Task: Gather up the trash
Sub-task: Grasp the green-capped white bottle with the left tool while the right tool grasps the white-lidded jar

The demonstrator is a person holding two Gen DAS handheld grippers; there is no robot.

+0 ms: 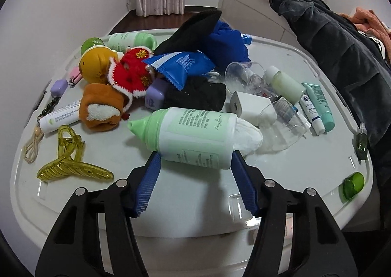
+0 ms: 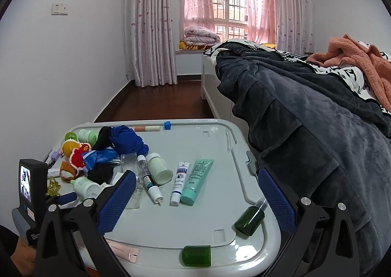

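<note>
The worktop (image 1: 281, 61), a pale grey lid with a raised rim, is cut off at its near edge by both grippers. A bed (image 2: 317, 110) draped with dark clothing is seen beside the worktop, its far end running out of view. On the worktop a green-and-white bottle (image 1: 193, 135) is laid on its side, and crumpled white tissue (image 1: 249, 137) is stuffed into its open cut end; how far the tissue reaches inside cannot be made out. The left gripper (image 1: 195, 162) is set astride this bottle, its blue pads at the bottle's two sides; whether they press on it cannot be told. Just behind the bottle, clear plastic cups (image 1: 283, 127) are tipped over, their contents hard to read through the plastic. A blue wrapper (image 1: 180, 66) is partly buried under dark cloth further back. The right gripper (image 2: 195, 193) is held wide, with nothing between its pads, above the worktop's near edge.
</note>
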